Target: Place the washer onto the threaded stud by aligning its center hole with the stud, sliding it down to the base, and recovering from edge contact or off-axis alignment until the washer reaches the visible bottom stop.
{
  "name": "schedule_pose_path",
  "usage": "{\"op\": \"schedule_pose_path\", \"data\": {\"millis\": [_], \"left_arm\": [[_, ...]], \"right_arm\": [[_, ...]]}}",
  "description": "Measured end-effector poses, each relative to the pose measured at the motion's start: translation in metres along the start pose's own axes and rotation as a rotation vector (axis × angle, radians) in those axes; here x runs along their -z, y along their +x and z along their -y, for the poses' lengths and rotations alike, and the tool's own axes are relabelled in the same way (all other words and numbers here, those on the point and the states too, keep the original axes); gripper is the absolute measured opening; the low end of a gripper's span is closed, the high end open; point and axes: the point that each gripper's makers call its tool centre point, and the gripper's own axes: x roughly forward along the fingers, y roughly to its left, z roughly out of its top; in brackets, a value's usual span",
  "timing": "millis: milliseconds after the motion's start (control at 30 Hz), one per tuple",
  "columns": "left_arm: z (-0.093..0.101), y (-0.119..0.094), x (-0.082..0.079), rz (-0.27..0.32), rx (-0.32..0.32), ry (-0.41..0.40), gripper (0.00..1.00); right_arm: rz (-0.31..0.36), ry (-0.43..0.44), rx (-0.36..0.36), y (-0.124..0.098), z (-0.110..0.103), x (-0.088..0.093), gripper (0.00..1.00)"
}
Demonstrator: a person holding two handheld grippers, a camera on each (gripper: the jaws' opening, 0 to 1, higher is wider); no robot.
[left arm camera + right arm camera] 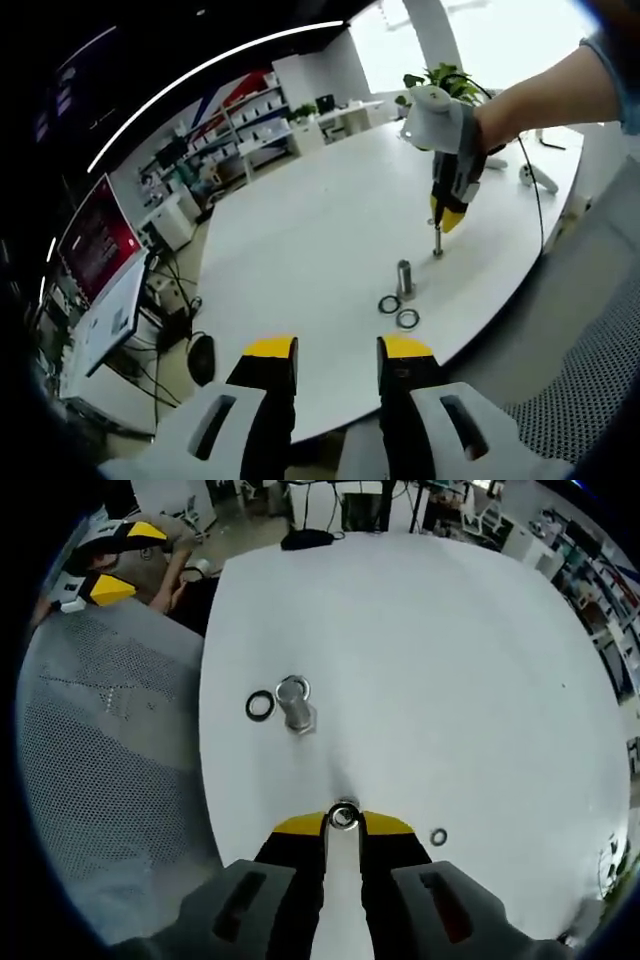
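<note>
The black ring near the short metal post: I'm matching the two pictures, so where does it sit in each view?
Left gripper view: black ring lies lower centre-right, just left of the metal post.
Right gripper view: black ring lies left of centre, left of the post.
Shared landmark: the silver ring beside the post.

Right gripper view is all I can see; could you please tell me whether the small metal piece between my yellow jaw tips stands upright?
Observer: Yes. In the left gripper view the thin metal stud stands upright on the round white table, with the right gripper directly above it, tips at its top.
Operator: Thank you. Is the left gripper holding anything?
Observer: No. The left gripper is open, with nothing between its jaws.
</note>
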Motion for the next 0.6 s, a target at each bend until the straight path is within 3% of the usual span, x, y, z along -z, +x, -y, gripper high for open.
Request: {"op": "schedule_pose_path", "data": {"millis": [600], "left_arm": [[-0.0003, 0.0002, -0.0008, 0.005, 0.001, -0.001, 0.29]], "right_arm": [[-0.017, 0.0, 0.013, 0.0013, 0.0065, 0.0026, 0.13]]}}
